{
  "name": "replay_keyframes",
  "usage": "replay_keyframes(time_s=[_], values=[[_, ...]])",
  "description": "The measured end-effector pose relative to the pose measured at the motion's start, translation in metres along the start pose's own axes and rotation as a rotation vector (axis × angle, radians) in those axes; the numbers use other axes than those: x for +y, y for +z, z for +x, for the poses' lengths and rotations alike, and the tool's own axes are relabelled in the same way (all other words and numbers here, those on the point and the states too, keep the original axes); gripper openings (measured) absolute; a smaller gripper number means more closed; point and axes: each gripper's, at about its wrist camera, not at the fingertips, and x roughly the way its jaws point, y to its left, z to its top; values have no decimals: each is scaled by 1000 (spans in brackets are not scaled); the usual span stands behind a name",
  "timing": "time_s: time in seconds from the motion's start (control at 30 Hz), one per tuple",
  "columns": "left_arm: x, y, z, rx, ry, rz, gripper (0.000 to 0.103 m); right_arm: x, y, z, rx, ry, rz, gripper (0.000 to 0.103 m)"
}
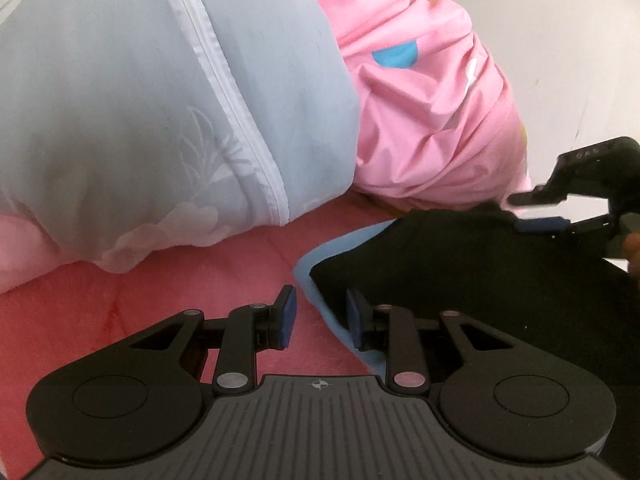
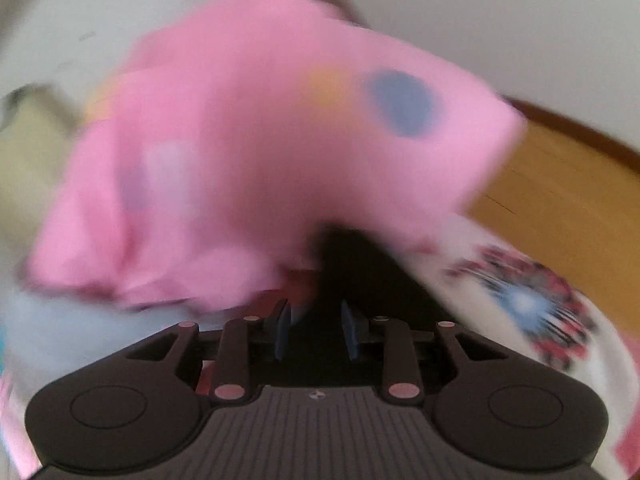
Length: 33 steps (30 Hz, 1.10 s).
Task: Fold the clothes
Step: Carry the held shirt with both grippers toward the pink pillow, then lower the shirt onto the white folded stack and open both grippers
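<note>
Black garment [image 1: 480, 280] lies on the pink bed [image 1: 140, 312] at 1 o'clock of the left gripper [image 1: 320, 316], whose fingers gape over its blue edge holding nothing; right gripper [image 1: 536, 212], parted, sits at its far 2 o'clock corner, grasp unclear.

- My left gripper [image 1: 321, 316] is matte black: two round housings, angled link arms, silver rivet heads.
- Its fingers [image 1: 289, 310] carry blue pads.
- A ribbed grey plate bears a small crosshair mark at its centre.
- My right gripper [image 2: 315, 330] matches it: black body, blue-padded fingers [image 2: 283, 330], pinkish-looking rivets, the same ribbed plate and crosshair.
</note>
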Motion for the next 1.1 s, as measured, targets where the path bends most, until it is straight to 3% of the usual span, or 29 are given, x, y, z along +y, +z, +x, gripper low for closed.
replay_keyframes(time_s=[0.13, 0.23, 0.33, 0.47, 0.63, 0.73, 0.83, 1.03, 1.1], values=[[-1, 1, -2, -8, 4, 24, 27, -38, 7, -17, -186, 9, 261, 31], [2, 1, -7, -21, 4, 19, 27, -50, 6, -37, -192, 65, 294, 31], [4, 2, -16, -50, 0, 11, 27, -59, -4, -73, -215, 184, 258, 31], [-3, 8, -37, -93, -52, 34, 27, -67, -19, -127, -220, 256, 152, 31], [-38, 3, -58, -40, -175, 128, 30, -77, -52, -173, -215, 288, 72, 31], [-56, -6, -63, 38, -215, 145, 32, -98, -73, -175, -183, 230, 102, 31], [-69, -12, -74, 67, -213, 157, 32, -108, -88, -176, -195, 73, 121, 30], [-88, -16, -98, 49, -227, 183, 44, -62, -110, -214, -321, -79, -67, 31], [-95, -21, -97, 68, -228, 203, 47, -34, -118, -209, -303, -96, -194, 31]])
